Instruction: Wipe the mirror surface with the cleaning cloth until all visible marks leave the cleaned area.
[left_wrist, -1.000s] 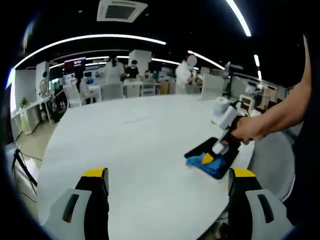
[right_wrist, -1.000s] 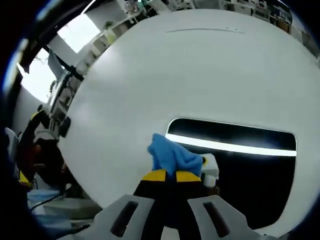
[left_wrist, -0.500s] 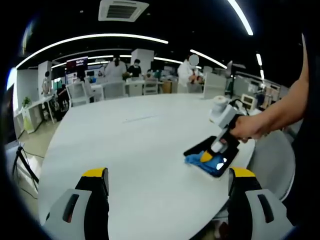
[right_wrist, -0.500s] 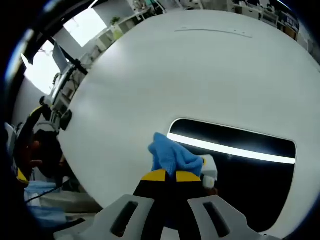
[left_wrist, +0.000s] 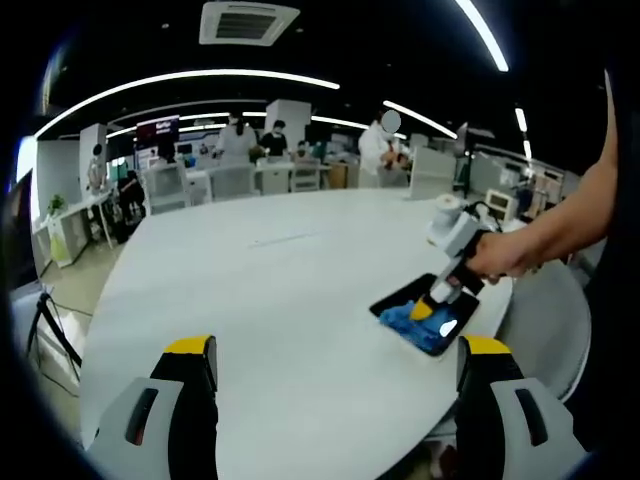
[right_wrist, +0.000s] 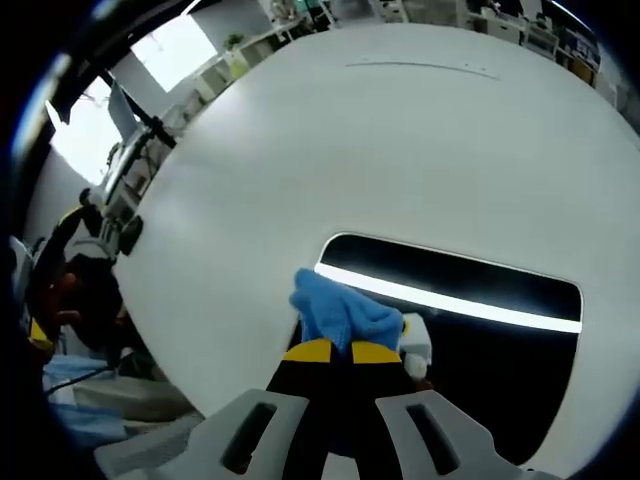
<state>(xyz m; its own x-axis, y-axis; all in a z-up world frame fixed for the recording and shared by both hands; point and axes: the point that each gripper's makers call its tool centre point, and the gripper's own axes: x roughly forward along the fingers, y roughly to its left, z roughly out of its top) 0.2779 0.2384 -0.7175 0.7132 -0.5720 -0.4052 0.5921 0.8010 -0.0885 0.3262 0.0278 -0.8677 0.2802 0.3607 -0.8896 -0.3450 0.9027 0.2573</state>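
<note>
A dark rectangular mirror (right_wrist: 470, 340) lies flat on the round white table (right_wrist: 400, 150); a bright ceiling strip reflects across it. My right gripper (right_wrist: 333, 350) is shut on a blue cleaning cloth (right_wrist: 335, 312), pressed on the mirror's left end. In the left gripper view, the mirror (left_wrist: 432, 312) sits near the table's right edge with the cloth (left_wrist: 408, 317) on its near corner, held by the right gripper (left_wrist: 426, 308) in a person's hand. My left gripper (left_wrist: 335, 350) hovers open above the table's near side, with nothing between its yellow-tipped fingers (left_wrist: 190, 352).
The table (left_wrist: 260, 290) spans most of the left gripper view. Beyond its far edge stand chairs (left_wrist: 225, 182), desks and several people. A person's forearm (left_wrist: 560, 235) reaches in from the right. In the right gripper view, floor, cables and a stand (right_wrist: 115, 180) lie past the table's left edge.
The right gripper has slid the cloth a little along the mirror's near end. The left gripper stays open, shifting only slightly.
</note>
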